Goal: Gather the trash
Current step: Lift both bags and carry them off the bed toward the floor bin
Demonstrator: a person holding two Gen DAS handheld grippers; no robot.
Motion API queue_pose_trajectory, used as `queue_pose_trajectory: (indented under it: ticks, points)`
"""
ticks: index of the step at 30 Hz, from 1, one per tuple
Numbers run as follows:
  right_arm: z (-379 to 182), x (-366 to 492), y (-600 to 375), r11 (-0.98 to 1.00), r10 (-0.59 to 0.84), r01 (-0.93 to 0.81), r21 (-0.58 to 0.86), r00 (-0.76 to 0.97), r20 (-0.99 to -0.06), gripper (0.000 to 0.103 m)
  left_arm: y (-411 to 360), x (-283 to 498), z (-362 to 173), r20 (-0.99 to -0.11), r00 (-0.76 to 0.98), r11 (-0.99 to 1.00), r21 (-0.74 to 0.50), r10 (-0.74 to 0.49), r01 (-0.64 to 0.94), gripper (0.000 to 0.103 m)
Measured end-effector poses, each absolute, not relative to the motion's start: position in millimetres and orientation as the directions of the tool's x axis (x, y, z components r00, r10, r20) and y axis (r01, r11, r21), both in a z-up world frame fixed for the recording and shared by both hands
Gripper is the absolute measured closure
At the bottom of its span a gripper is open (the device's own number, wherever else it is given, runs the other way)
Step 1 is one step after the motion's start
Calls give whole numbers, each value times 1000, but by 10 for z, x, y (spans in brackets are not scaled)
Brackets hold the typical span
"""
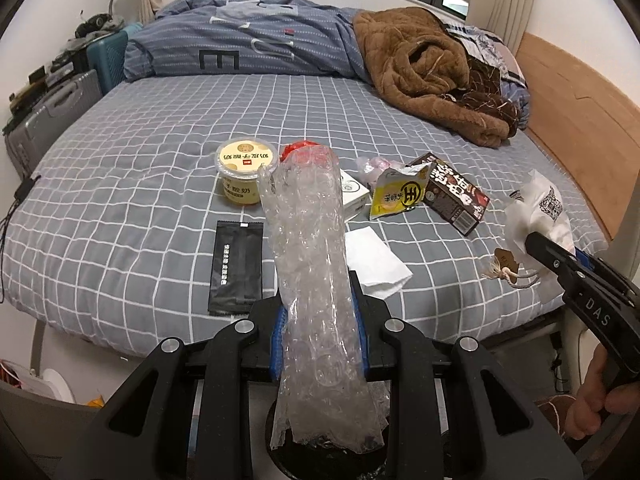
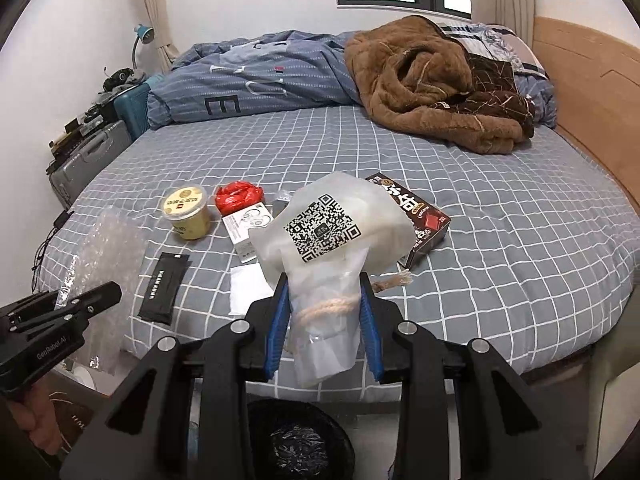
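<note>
While L gripper (image 1: 320,340) grips bubble wrap (image 1: 310,264), R gripper (image 2: 324,332) clamps QR bag (image 2: 320,232), bin (image 2: 296,440) clearer R view.

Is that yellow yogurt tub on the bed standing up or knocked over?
Upright. The yogurt tub stands on its base on the bed sheet, its round printed lid facing up.

Grey white-checked sheet (image 1: 140,184), brown blanket (image 1: 432,72), yellow cup (image 1: 242,172), blk sachet (image 1: 236,264).
</note>
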State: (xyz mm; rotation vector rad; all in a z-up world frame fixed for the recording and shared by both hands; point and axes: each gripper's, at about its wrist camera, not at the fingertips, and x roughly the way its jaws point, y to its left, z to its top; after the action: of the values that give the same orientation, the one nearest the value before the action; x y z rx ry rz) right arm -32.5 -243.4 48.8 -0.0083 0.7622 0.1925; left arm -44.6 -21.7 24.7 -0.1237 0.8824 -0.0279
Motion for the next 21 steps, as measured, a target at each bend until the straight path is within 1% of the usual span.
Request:
queue_pose_trajectory:
  ticks: [13,21]
  points:
    - [689,-756,-2475,981,179,-177,73,713,-678,72,-259,-855,398,-759,645,992,-126,-83,-20,77]
    - [688,-974,-2464,981,179,-179,72,703,-688,72,-301,-1011,347,-767,634,990,-138,-101,-9,77]
